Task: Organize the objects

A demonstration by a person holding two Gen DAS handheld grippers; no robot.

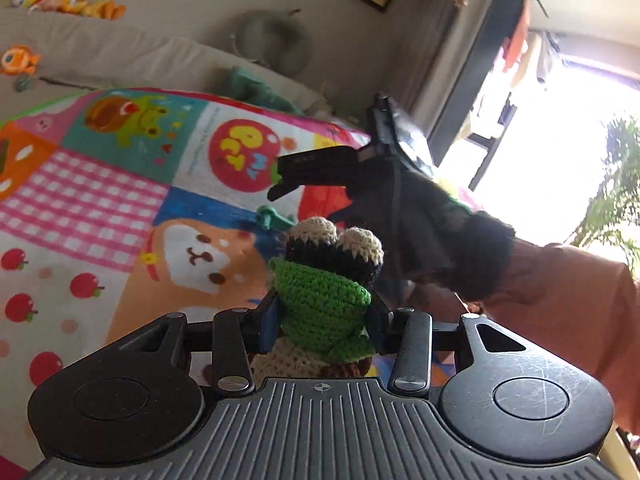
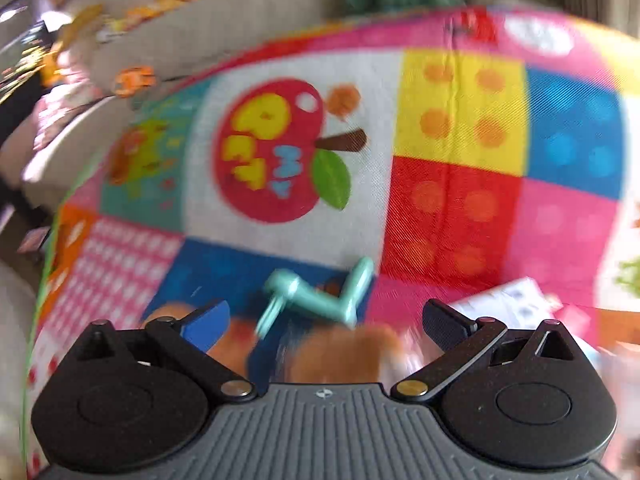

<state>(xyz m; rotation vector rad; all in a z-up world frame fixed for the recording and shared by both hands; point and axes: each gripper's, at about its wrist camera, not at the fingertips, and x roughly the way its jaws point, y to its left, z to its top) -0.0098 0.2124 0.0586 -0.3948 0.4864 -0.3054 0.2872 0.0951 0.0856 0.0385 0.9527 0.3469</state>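
Observation:
A crocheted frog toy [image 1: 320, 300], green with a black band and cream eyes, sits upright between the blue pads of my left gripper [image 1: 324, 316], which is shut on it. Beyond it a black-gloved hand [image 1: 440, 220] holds my right gripper [image 1: 280, 184] above the colourful play mat [image 1: 100, 184]. In the blurred right wrist view my right gripper [image 2: 324, 320] is open and holds nothing. A teal plastic toy [image 2: 316, 300] lies on the mat [image 2: 460, 200] just ahead of its fingers. The same teal toy [image 1: 274, 218] shows behind the frog.
Orange plush toys [image 1: 76, 4] and an orange fish toy [image 1: 18, 60] lie on the beige bedding at the far left. A green plush [image 1: 256, 88] rests past the mat's far edge. White printed paper [image 2: 508, 304] lies on the mat at right. An orange sleeve [image 1: 560, 288] crosses the right side.

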